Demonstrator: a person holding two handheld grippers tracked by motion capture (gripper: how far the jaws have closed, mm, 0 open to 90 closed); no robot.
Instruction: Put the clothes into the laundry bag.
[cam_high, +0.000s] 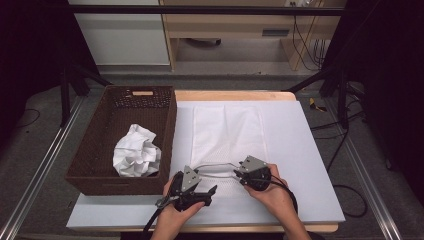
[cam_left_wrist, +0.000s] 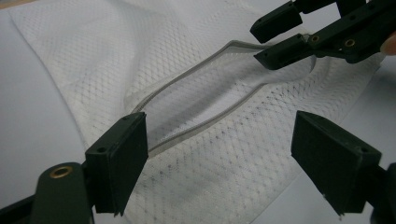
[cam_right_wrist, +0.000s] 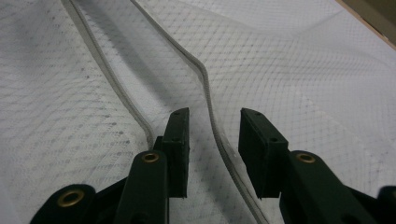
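Observation:
A white mesh bag (cam_high: 227, 130) lies flat on the white table top (cam_high: 305, 165), its grey-edged opening (cam_high: 215, 166) gaping at the near end. My right gripper (cam_high: 239, 173) is at the right end of that opening. In the right gripper view its jaws (cam_right_wrist: 215, 114) straddle the upper grey edge (cam_right_wrist: 208, 98) with a gap on both sides, so it is open. My left gripper (cam_high: 210, 195) hovers open just in front of the opening's left end; in the left gripper view the mesh (cam_left_wrist: 187, 56) and the grey edge (cam_left_wrist: 196, 72) lie ahead of its wide jaws (cam_left_wrist: 219, 126), with the right gripper (cam_left_wrist: 259, 43) beyond.
A dark brown wicker basket (cam_high: 172, 125) stands along the table's left side and holds a crumpled white cloth (cam_high: 136, 152). A wooden strip (cam_high: 230, 95) marks the table's far edge. Dark stands and cables flank the table on both sides.

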